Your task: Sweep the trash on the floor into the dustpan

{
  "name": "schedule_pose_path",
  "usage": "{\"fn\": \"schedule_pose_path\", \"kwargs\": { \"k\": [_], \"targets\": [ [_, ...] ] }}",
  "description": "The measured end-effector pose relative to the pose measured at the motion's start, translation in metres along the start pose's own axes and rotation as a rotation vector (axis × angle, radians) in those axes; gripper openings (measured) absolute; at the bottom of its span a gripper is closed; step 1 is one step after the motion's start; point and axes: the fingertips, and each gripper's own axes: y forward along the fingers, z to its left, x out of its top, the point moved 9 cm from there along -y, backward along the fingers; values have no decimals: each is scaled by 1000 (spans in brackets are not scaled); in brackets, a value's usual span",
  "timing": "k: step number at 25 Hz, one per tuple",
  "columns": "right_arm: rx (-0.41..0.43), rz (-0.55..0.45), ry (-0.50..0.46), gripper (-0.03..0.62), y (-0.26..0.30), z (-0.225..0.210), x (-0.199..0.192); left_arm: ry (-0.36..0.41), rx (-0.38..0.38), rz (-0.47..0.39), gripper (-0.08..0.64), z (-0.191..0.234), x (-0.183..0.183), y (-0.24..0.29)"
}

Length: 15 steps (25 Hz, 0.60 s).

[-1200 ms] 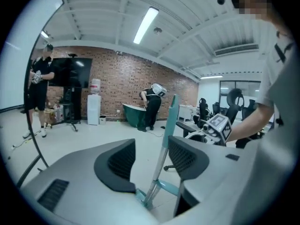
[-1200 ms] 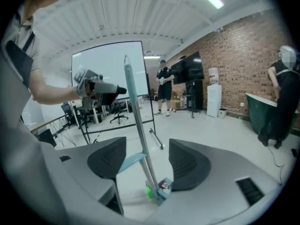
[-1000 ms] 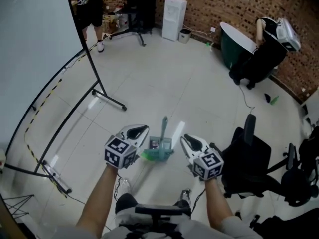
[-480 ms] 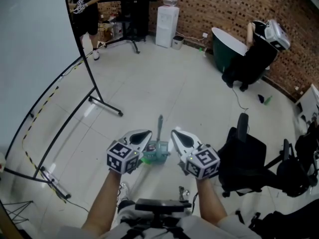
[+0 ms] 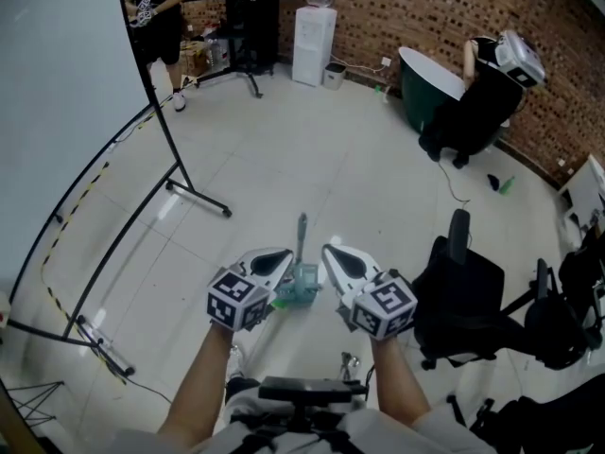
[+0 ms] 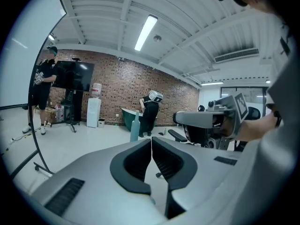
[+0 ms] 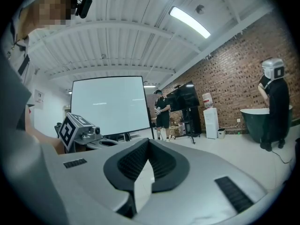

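Floor (image 5: 312,159) lies open beyond the dustpan (image 5: 304,280), while left tool (image 5: 283,256) and right tool (image 5: 327,253) are pressed together, empty.

Both forearms (image 5: 194,386) are reaching forward side by side. The left gripper (image 5: 274,256) and right gripper (image 5: 333,253) are pointing ahead, tips angling inward, jaws pressing together on nothing.

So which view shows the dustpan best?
Head view: the whole teal dustpan shows, handle upright. Left gripper view shows only a teal post, perhaps its handle; right gripper view shows none of it.
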Motion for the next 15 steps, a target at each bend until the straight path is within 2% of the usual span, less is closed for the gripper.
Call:
{"fn": "schedule_pose_path", "kwargs": {
  "k": [15],
  "targets": [
    [10, -2, -3, 0, 5, -4, 6, -21, -4, 6, 6, 6, -2, 3]
  ]
}}
